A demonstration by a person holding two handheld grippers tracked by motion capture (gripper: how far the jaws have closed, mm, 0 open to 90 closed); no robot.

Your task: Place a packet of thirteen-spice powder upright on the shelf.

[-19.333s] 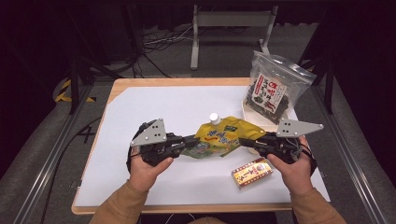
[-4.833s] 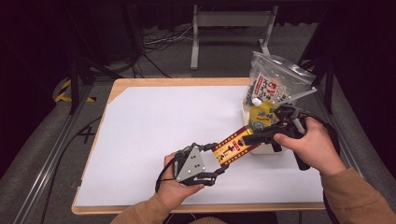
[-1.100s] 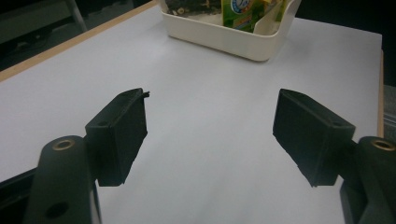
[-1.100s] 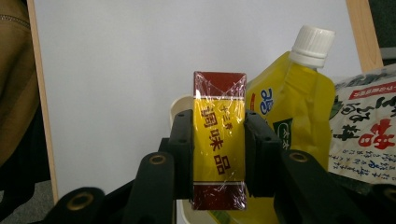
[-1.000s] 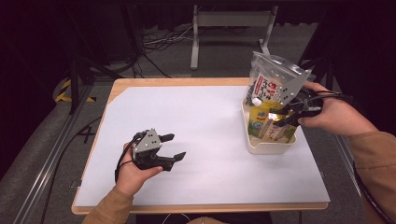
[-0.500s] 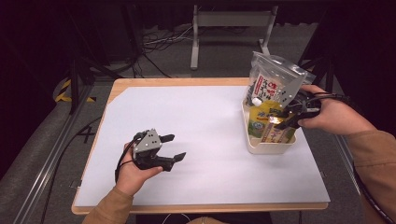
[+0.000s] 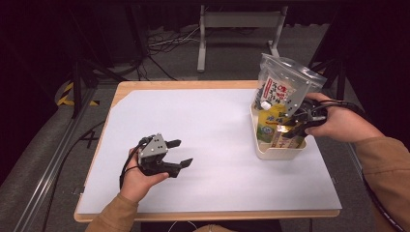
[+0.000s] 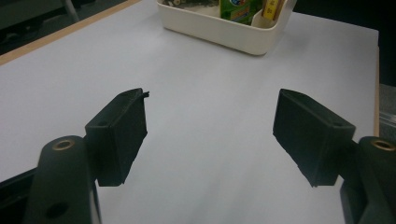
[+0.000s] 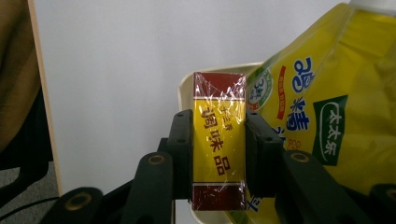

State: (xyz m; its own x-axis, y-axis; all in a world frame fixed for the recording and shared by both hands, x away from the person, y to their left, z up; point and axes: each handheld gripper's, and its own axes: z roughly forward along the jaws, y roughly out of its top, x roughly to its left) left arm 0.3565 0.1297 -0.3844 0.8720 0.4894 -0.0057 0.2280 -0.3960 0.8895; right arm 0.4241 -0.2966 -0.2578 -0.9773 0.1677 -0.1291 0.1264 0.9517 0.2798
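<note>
Right hand-held gripper (image 9: pixel 218 140) clamping box (image 9: pixel 218 144) (over tub (image 7: pixel 275 152))

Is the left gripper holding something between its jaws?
No, the left gripper has open jaws with just bare white table between them.

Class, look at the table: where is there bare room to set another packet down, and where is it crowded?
Free: the white mat from its far edge down to the left gripper, and the strip nearer than the bin. Crowded: the bin, with a yellow pouch, a clear bag and the box in the right gripper.
</note>
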